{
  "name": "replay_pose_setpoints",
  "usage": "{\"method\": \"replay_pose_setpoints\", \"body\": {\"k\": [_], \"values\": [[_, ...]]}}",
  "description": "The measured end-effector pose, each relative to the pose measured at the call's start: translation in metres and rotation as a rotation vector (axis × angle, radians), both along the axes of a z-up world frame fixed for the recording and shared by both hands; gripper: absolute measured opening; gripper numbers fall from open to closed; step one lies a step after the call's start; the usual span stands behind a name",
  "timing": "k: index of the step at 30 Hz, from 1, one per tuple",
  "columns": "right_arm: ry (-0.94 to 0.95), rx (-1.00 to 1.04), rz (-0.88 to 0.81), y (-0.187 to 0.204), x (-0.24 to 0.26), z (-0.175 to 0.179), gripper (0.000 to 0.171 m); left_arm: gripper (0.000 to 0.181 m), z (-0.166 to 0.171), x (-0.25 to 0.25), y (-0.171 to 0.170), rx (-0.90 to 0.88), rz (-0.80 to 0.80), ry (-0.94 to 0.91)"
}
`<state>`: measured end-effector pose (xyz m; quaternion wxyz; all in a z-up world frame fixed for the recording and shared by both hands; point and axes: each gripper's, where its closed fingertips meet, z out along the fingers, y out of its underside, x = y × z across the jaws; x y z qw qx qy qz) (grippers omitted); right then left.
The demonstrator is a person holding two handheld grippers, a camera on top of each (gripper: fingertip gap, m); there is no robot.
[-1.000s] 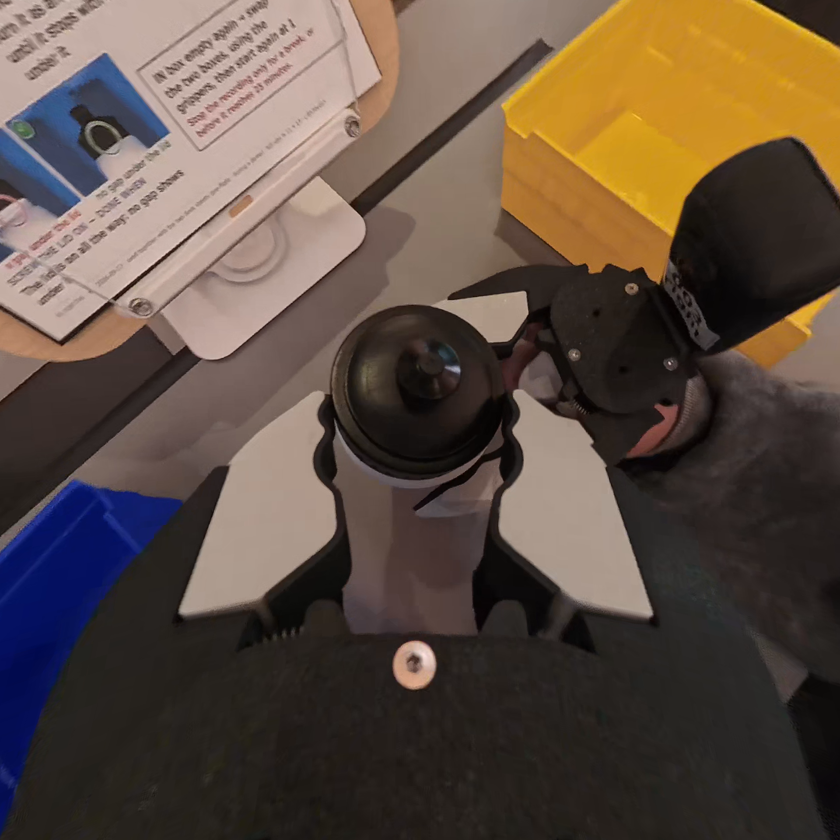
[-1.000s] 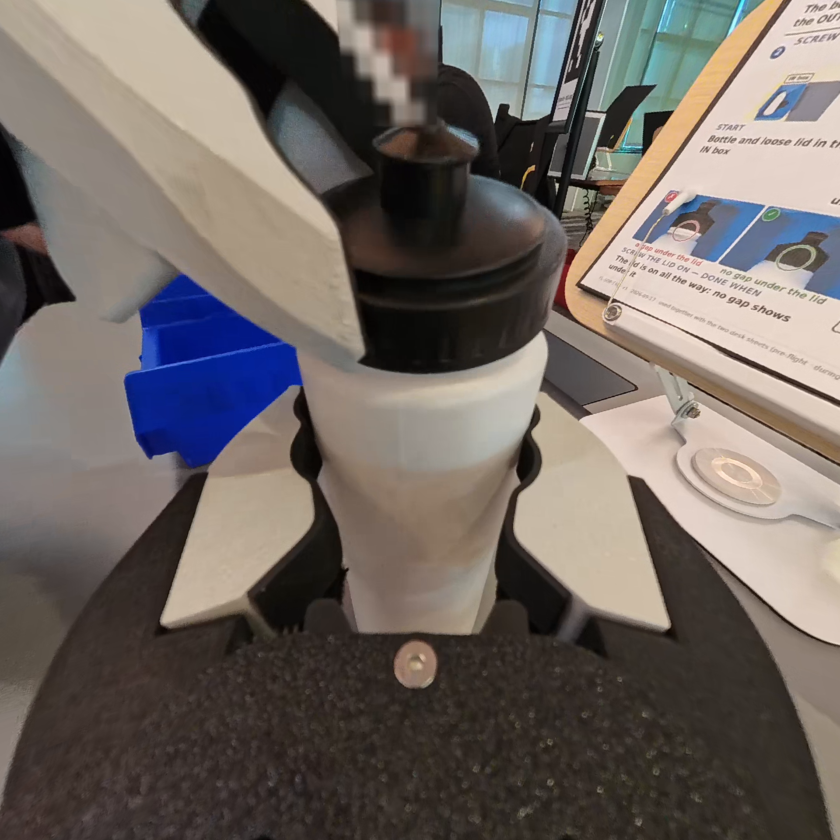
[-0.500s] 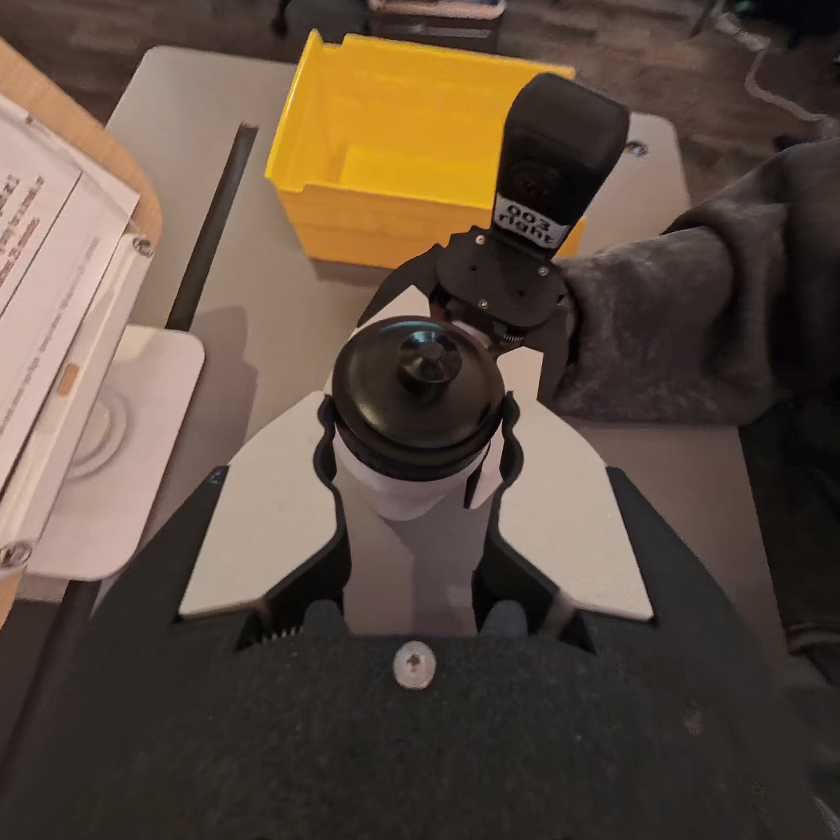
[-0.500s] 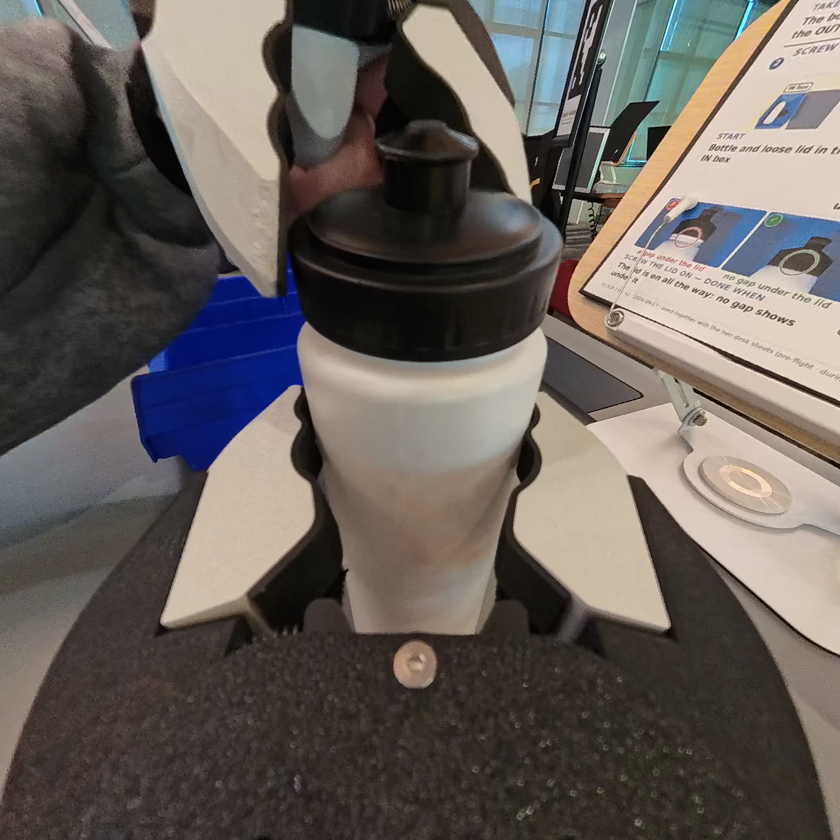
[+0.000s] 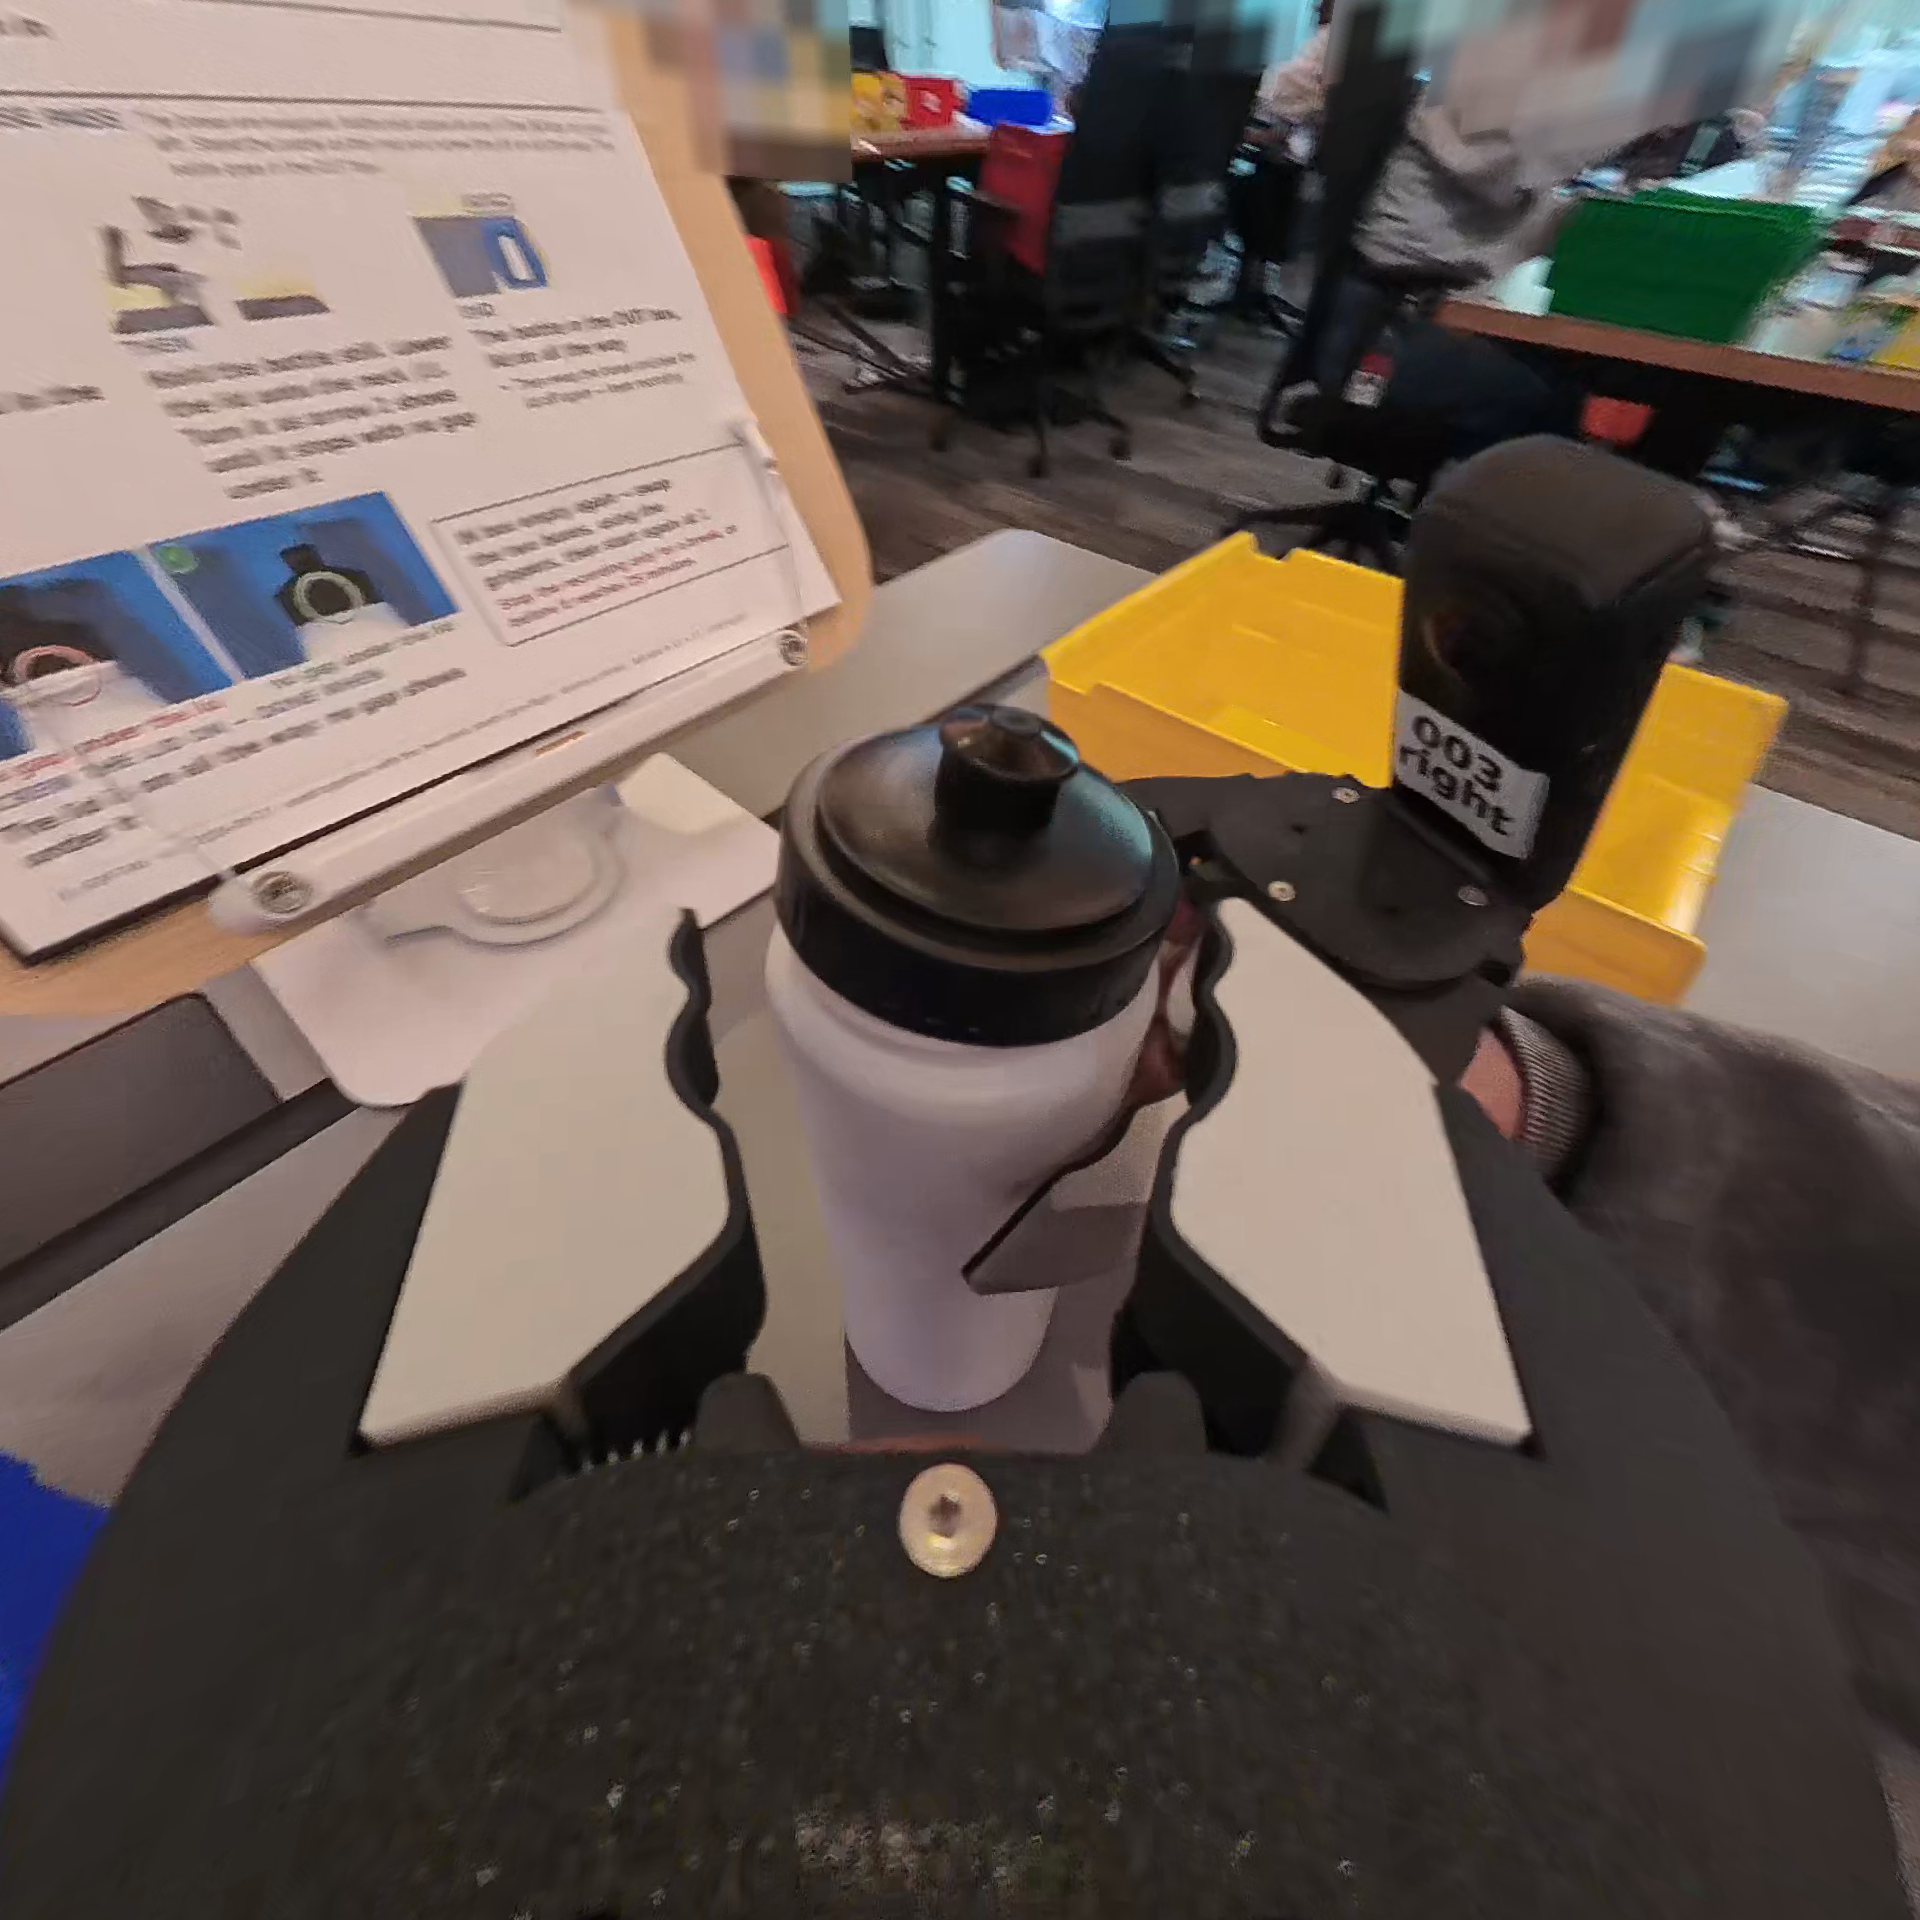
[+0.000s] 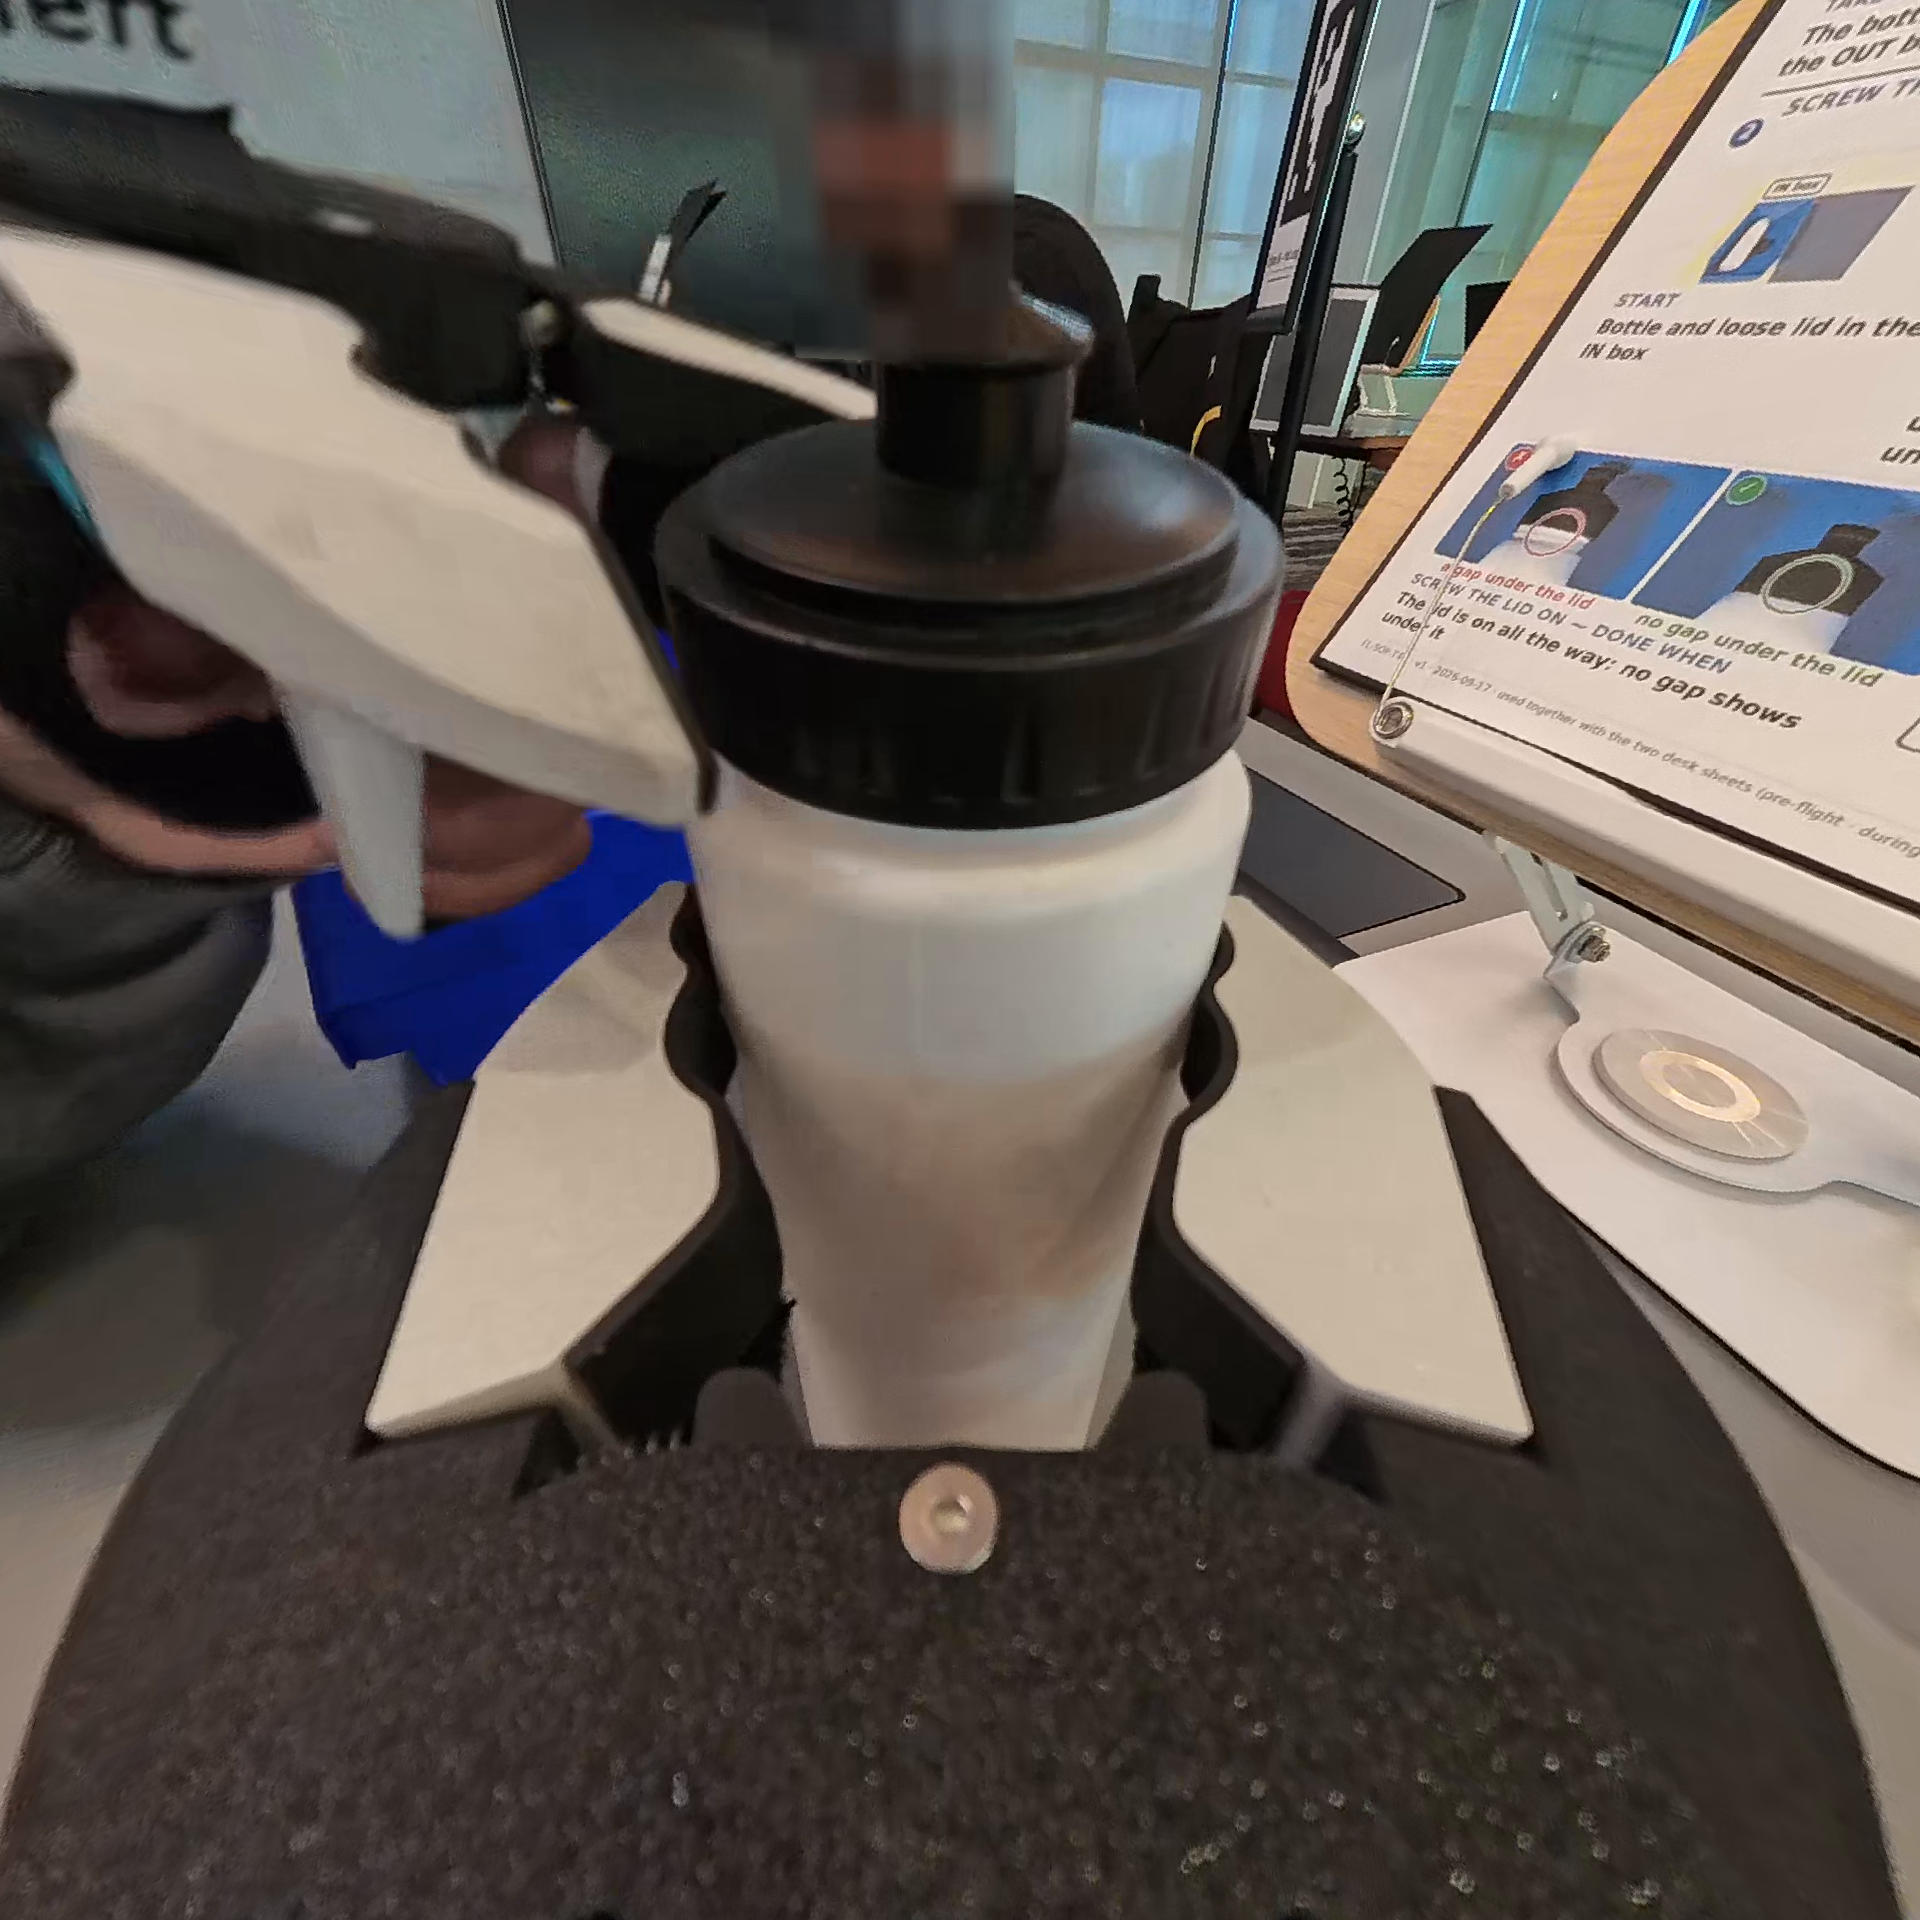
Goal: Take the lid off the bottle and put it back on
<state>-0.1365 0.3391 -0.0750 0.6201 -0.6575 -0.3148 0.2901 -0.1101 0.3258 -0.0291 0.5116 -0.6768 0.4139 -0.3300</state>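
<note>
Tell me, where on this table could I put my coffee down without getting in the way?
Bare table lies between the sign stand's white base and the yellow bin, and again right of that bin. Around the bottle it is crowded by the left gripper and the right gripper.

bottle (image 6: 966, 1039) base: hidden | instruction sheet (image 5: 312, 416): blurred, cropped

A printed instruction sheet (image 5: 343, 436) with small photos stands on a tilted wooden board (image 6: 1475, 416); a white label (image 5: 1465, 795) sits on the right tool (image 5: 1049, 1247).
</note>
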Motion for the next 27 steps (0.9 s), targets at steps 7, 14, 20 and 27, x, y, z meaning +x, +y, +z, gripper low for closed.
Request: {"method": "replay_pose_setpoints", "body": {"k": [7, 14, 20, 27], "values": [[-0.025, 0.009, -0.001, -0.001, -0.004, 0.0, 0.087, 0.073, 0.014, 0.003, 0.001, 0.16, 0.15, -0.075], [-0.032, 0.008, -0.009, -0.001, -0.005, -0.001, 0.087, 0.072, 0.014, 0.002, 0.002, 0.17, 0.195, -0.045], [-0.041, 0.017, -0.024, -0.001, -0.008, -0.001, 0.087, 0.072, 0.015, -0.004, 0.004, 0.097, 0.397, -0.107], [-0.032, 0.01, -0.026, 0.0, -0.007, -0.001, 0.087, 0.072, 0.02, -0.003, 0.005, 0.16, 0.449, -0.098]]}}
